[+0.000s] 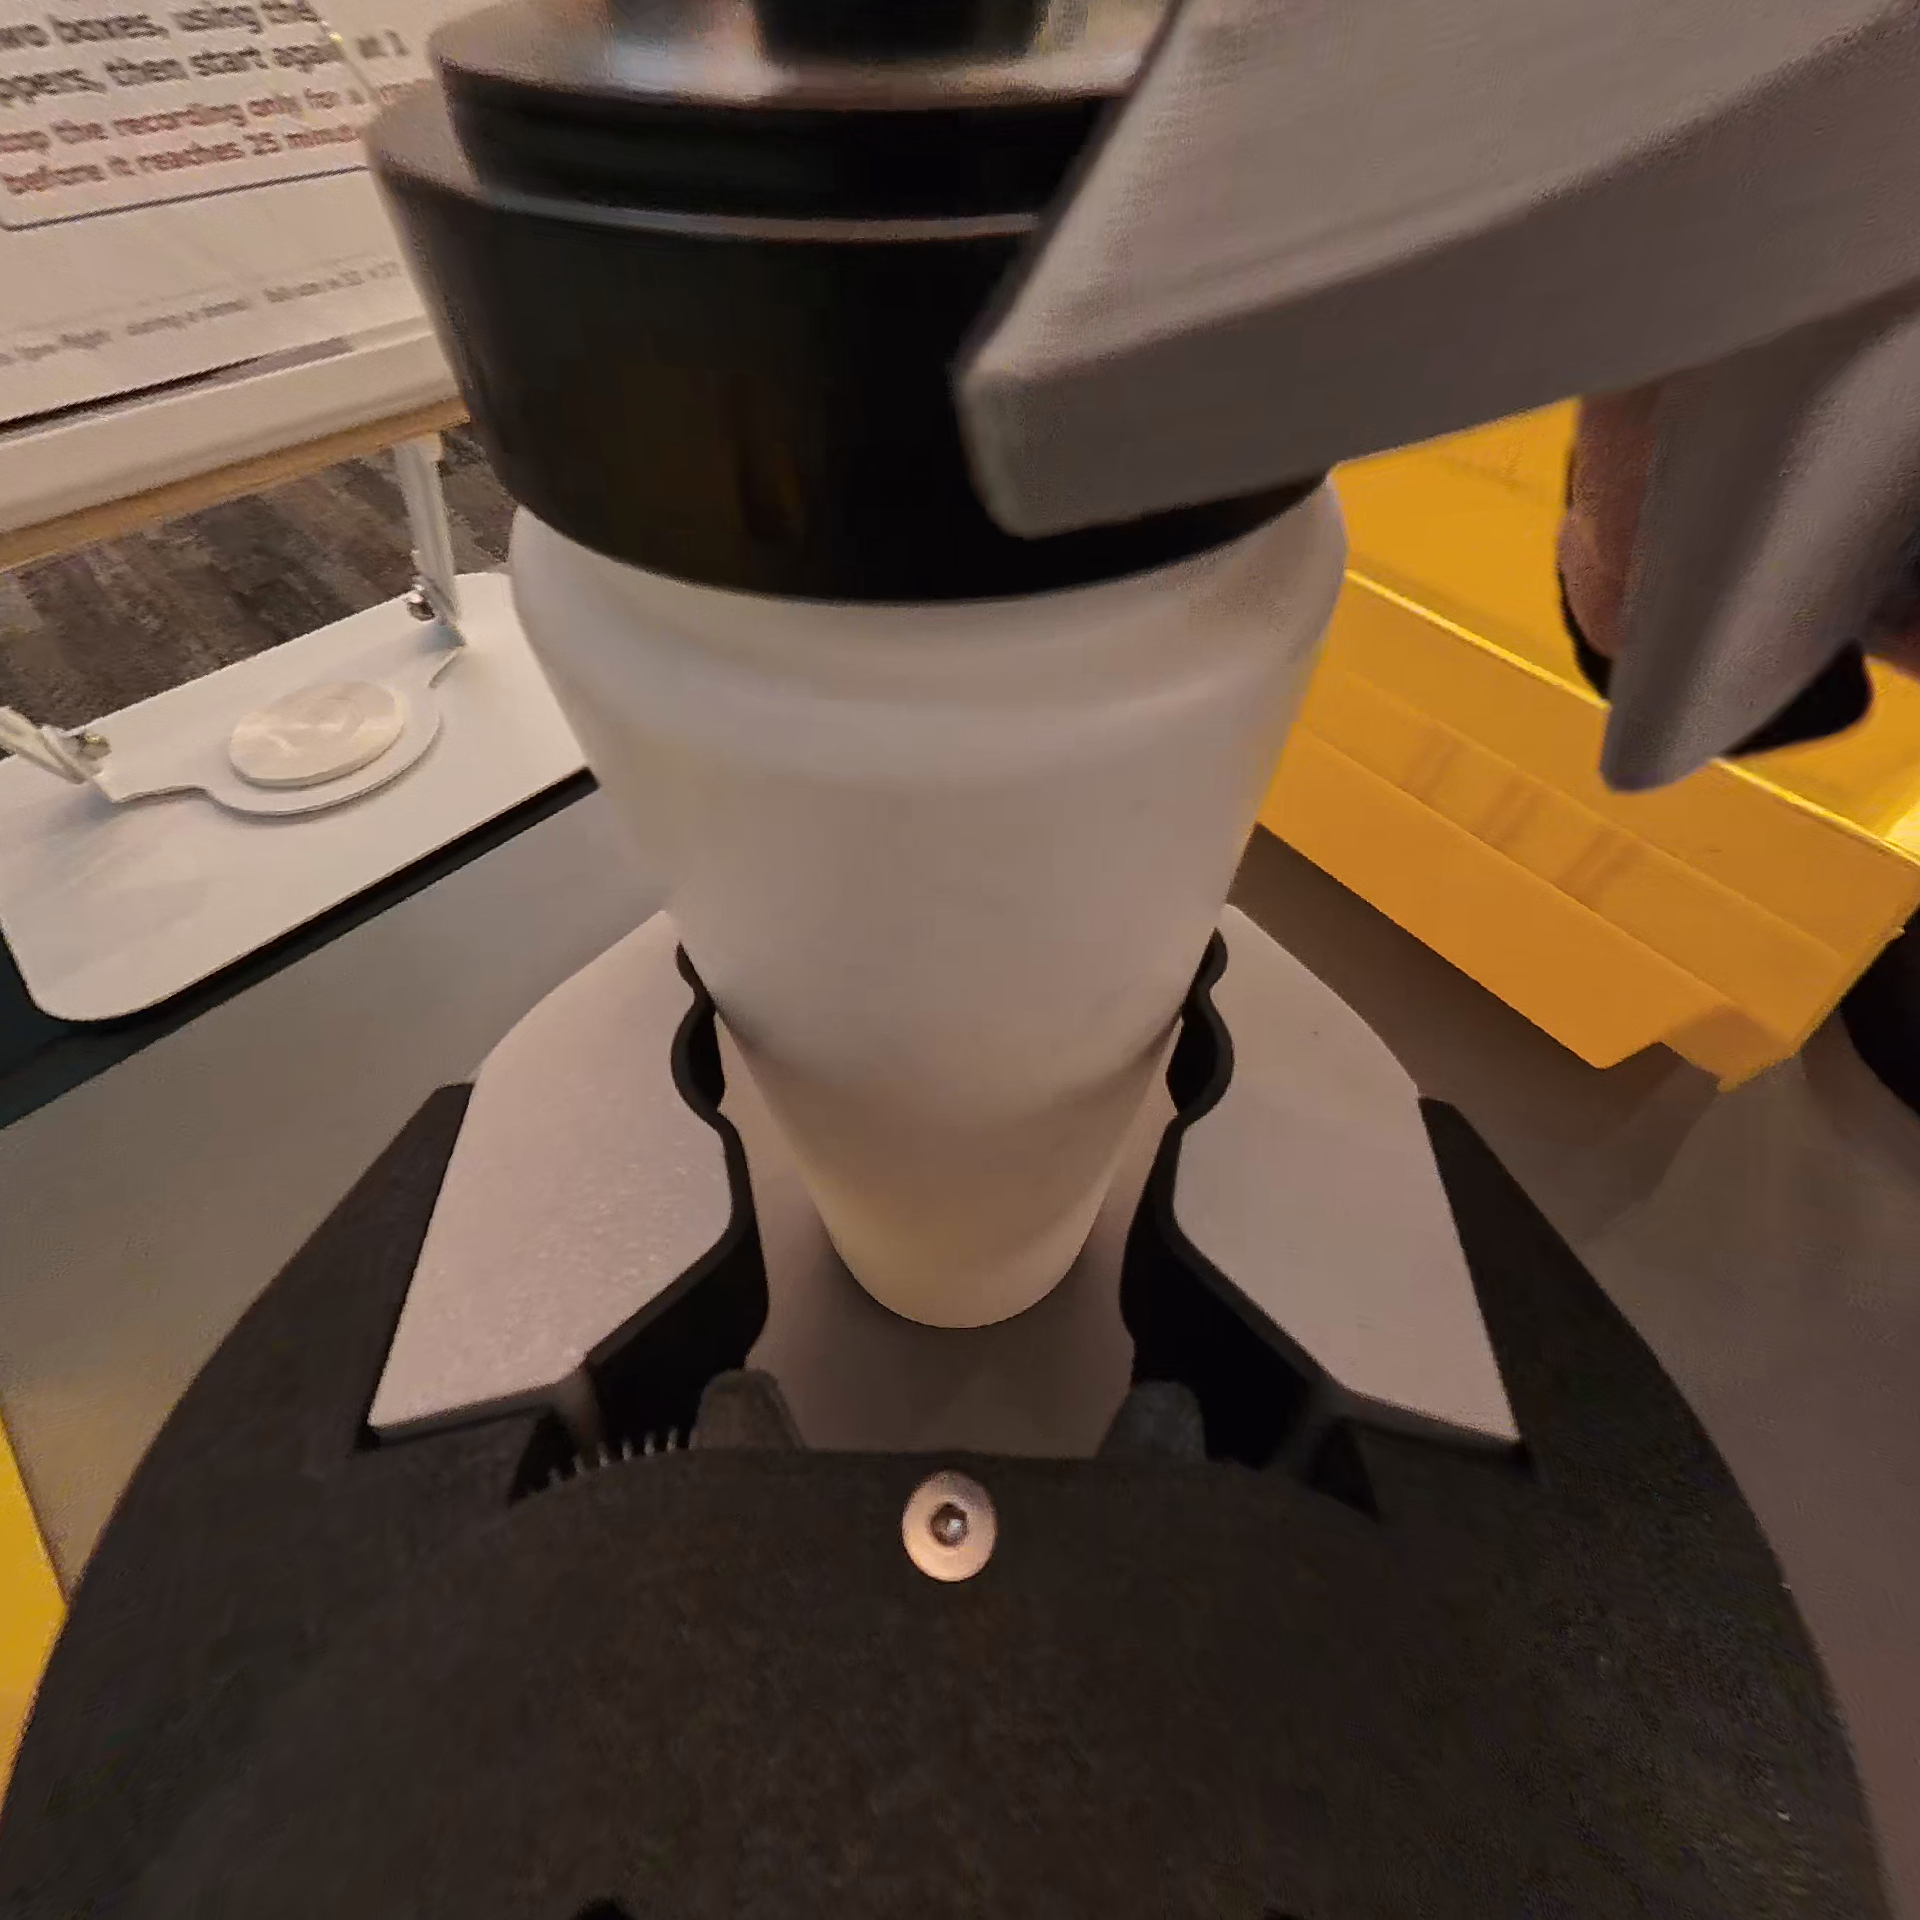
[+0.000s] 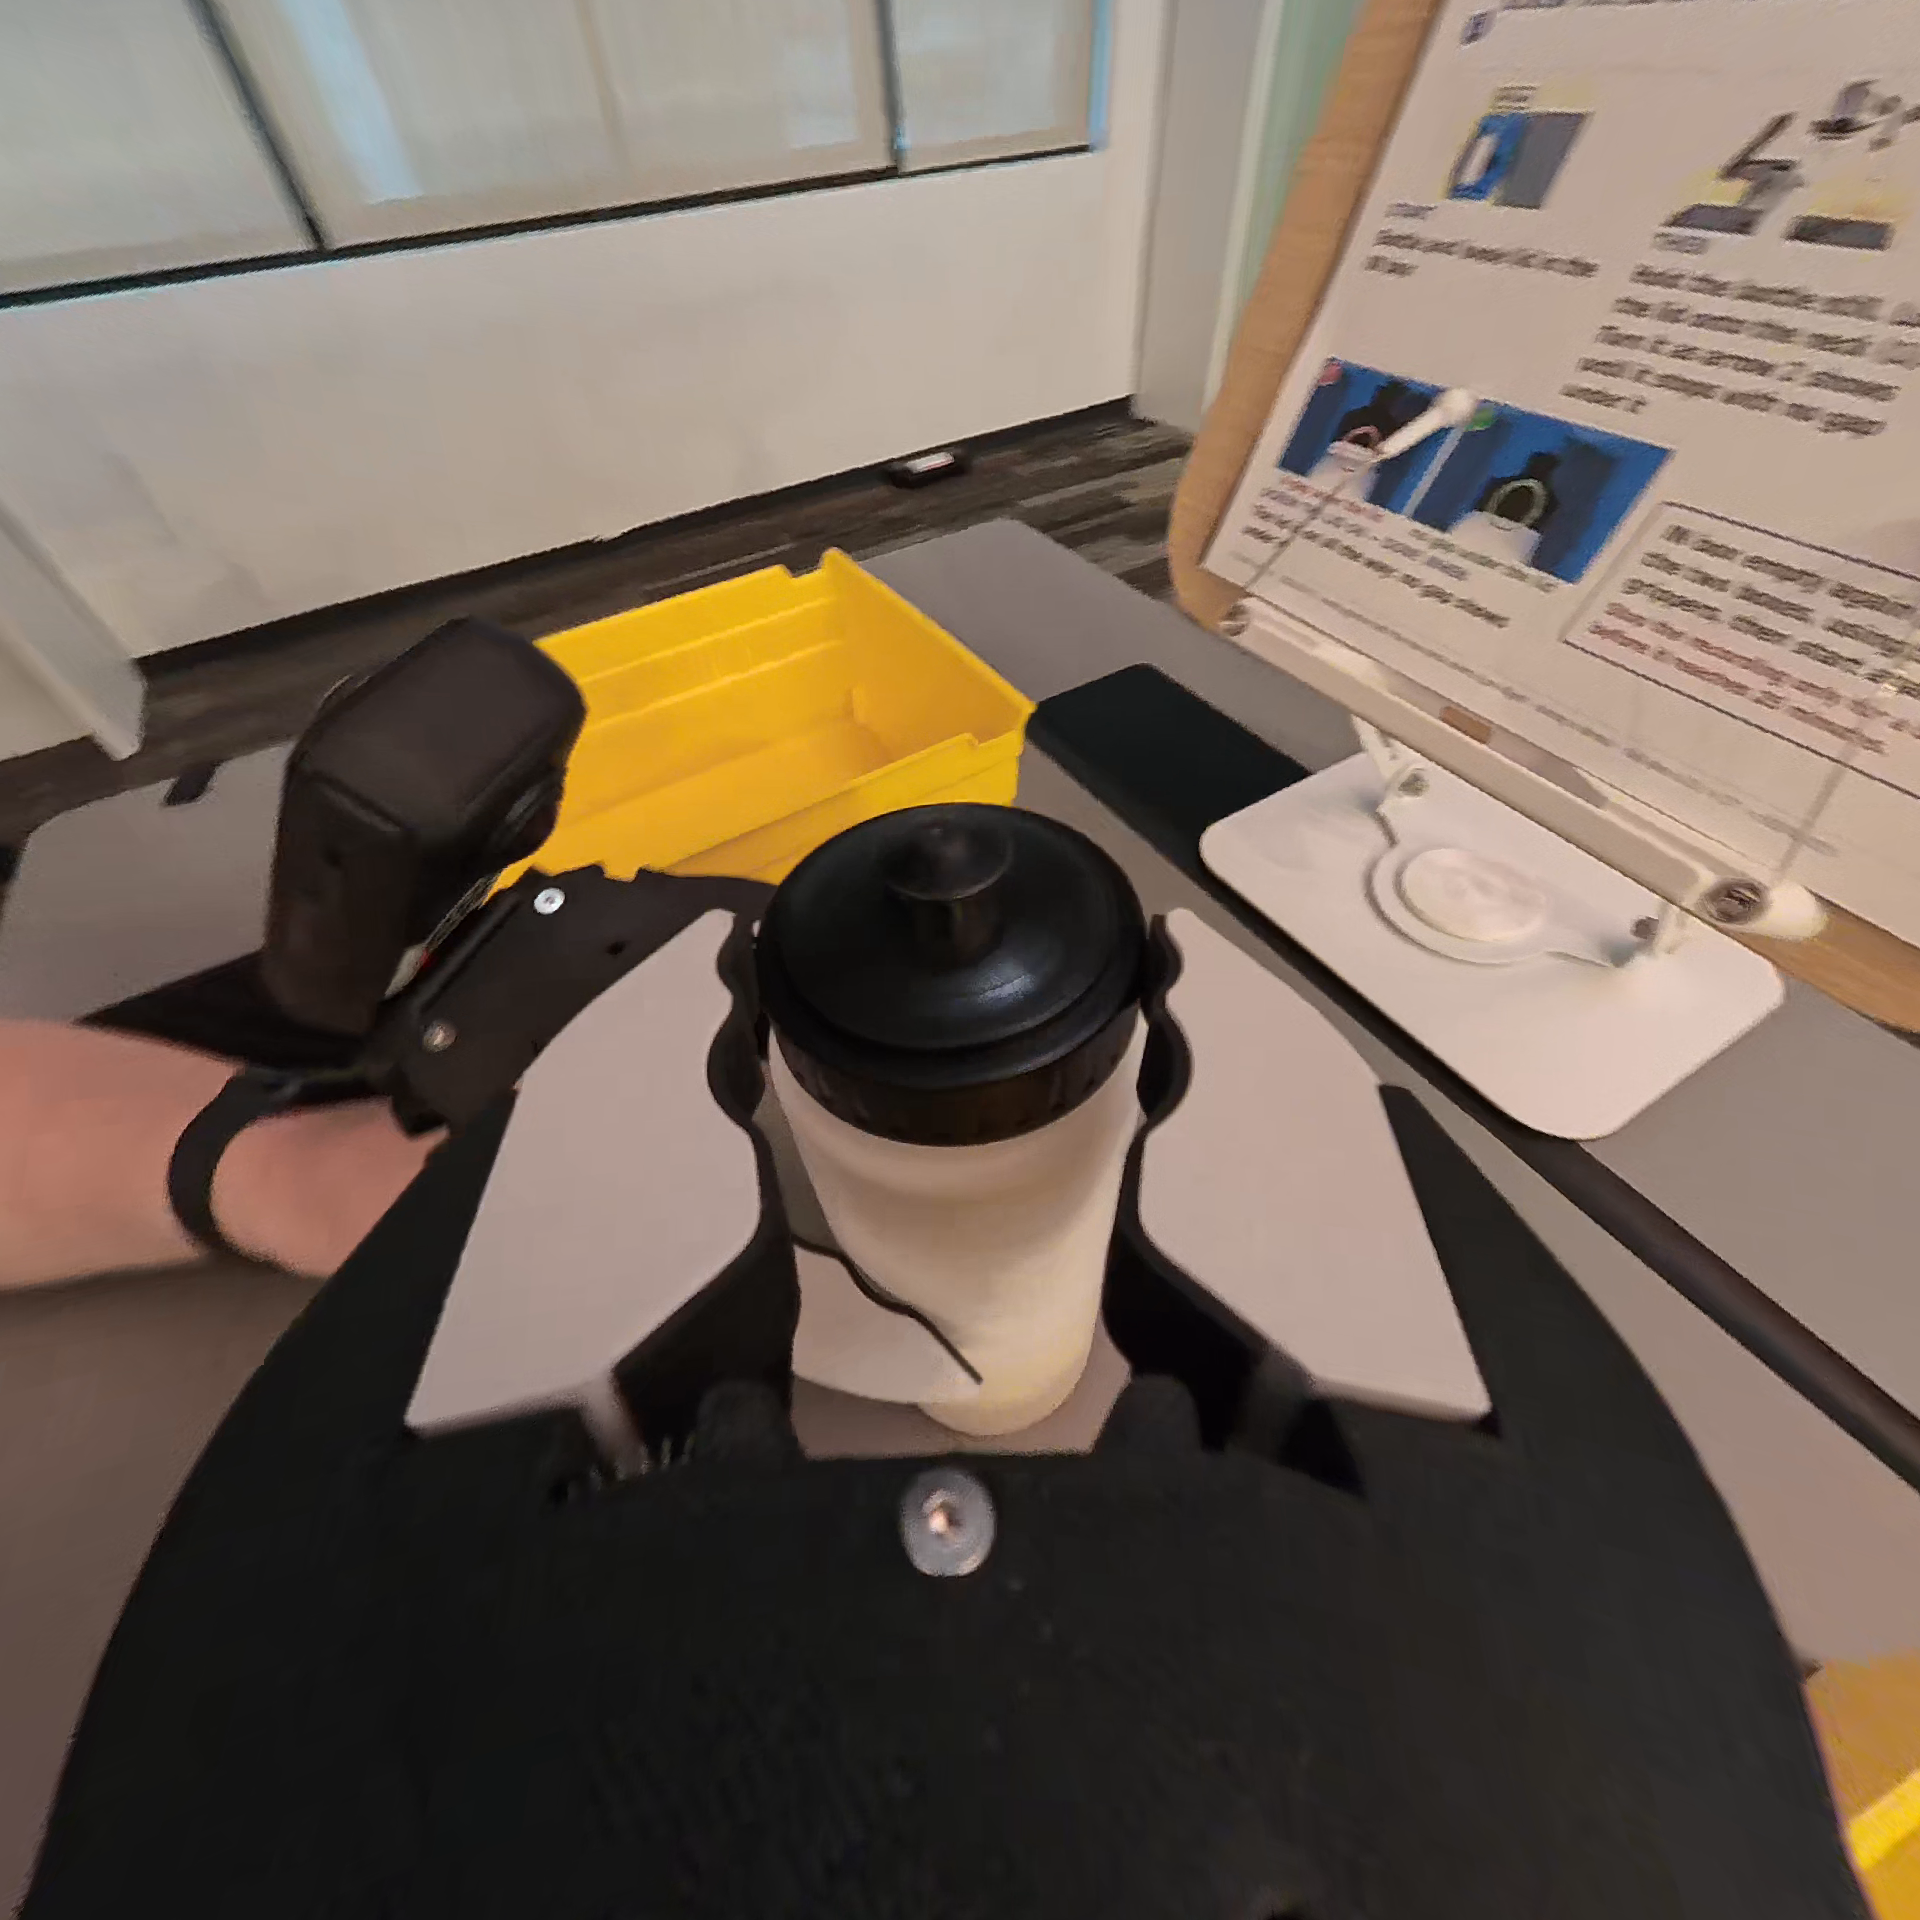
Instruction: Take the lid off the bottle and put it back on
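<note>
The left gripper (image 1: 951, 1049) clamps the white bottle (image 1: 935, 883) low in the frame's centre; the right gripper (image 2: 951, 997) pinches the black lid (image 2: 951, 966), mid-frame. The lid seems seated on the neck, though blur hides any gap, so I judge a twisting step is underway. Next: turn while the bottle stays fixed. A yellow bin (image 2: 790, 717) and sign stand (image 2: 1496, 935) sit nearby, obstructing nothing
</note>
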The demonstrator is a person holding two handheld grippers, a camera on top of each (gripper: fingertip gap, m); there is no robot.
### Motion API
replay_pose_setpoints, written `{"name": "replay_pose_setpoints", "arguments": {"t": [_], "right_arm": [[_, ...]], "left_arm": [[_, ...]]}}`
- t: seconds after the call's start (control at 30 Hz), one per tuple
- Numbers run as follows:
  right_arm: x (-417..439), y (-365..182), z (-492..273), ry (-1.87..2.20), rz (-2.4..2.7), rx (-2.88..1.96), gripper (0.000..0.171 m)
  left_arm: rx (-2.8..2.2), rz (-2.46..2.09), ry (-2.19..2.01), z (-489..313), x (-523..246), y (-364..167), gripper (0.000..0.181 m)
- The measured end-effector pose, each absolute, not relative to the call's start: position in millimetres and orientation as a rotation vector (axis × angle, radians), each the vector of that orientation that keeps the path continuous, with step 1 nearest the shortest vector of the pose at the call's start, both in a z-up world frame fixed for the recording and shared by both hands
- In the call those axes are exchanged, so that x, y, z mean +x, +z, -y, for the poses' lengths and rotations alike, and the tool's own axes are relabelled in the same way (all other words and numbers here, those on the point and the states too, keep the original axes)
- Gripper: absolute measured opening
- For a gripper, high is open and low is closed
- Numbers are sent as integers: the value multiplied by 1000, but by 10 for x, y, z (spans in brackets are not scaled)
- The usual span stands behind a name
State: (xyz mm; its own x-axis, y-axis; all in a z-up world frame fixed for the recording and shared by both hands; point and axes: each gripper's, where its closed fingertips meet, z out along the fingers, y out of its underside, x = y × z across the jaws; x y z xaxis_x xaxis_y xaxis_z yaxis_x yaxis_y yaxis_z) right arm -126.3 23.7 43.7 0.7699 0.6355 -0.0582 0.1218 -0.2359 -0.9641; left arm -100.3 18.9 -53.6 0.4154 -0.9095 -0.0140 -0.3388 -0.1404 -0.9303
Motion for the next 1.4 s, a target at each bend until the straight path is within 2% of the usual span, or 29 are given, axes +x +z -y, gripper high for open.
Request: {"name": "replay_pose_setpoints", "arguments": {"t": [0.2,0.4,0.57,0.6,1.1,1.4], "right_arm": [[-1286,451,-283,401,465,-1753,72],[-1152,526,-224,556,652,-1725,79],[-1202,488,-76,712,808,-1692,75],[-1203,486,-93,691,810,-1681,71],[-1279,500,-271,380,448,-1720,71],[-1163,546,-146,716,702,-1687,78]], "left_arm": [[-1696,-1088,-745,-205,-1019,-530,86],[-1652,-1159,-769,-117,-945,-539,86],[-1633,-1194,-795,-63,-910,-541,86],[-1630,-1198,-799,-55,-907,-541,86],[-1698,-1085,-719,-213,-1026,-537,86],[-1649,-1184,-789,-105,-944,-540,86]]}}
